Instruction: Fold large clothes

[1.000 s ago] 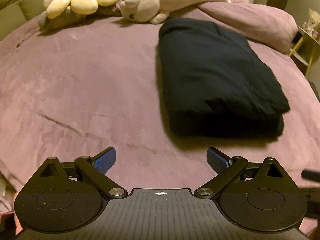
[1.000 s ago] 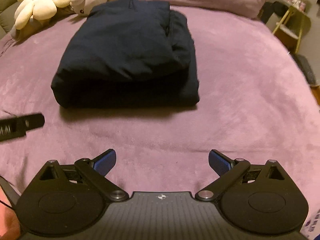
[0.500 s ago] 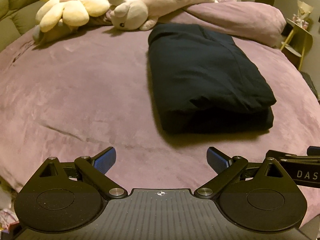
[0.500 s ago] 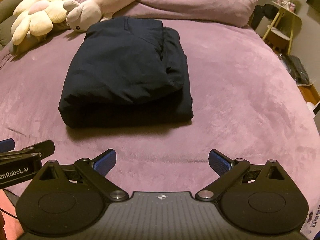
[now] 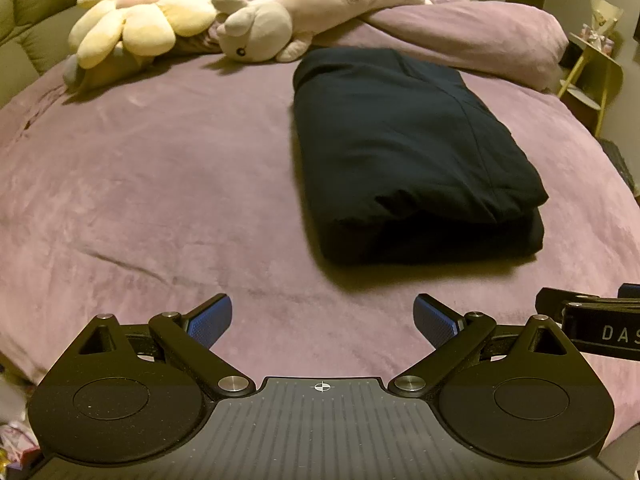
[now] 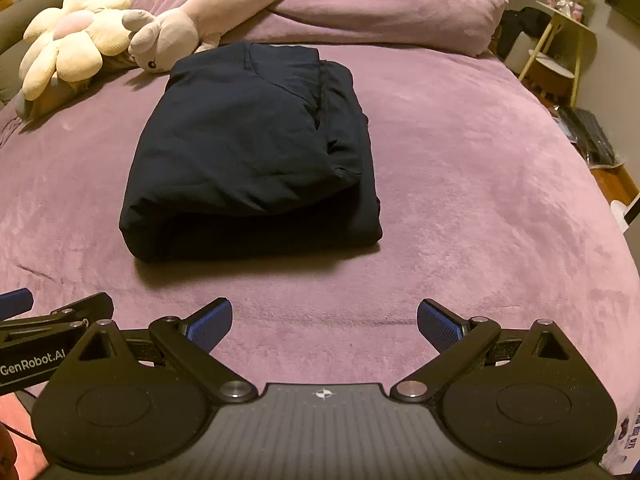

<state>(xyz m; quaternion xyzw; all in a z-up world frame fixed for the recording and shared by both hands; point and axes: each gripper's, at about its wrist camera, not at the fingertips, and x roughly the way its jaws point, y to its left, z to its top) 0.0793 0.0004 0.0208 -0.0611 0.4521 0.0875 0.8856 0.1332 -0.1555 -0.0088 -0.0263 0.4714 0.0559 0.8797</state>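
White letters reading "GenRobot.AI" are printed on the side of the left gripper (image 6: 36,320), seen at the near left edge of the right wrist view. In the left wrist view, the letters "DAS" are shown in pale print on the body of the right gripper (image 5: 592,312) at the near right edge, where the word is cut off by the frame. Two lines of dark characters are printed on the long plush toy (image 6: 224,4) lying at the far end of the bed; the characters are distorted and possibly not Latin script, so they cannot be read reliably.
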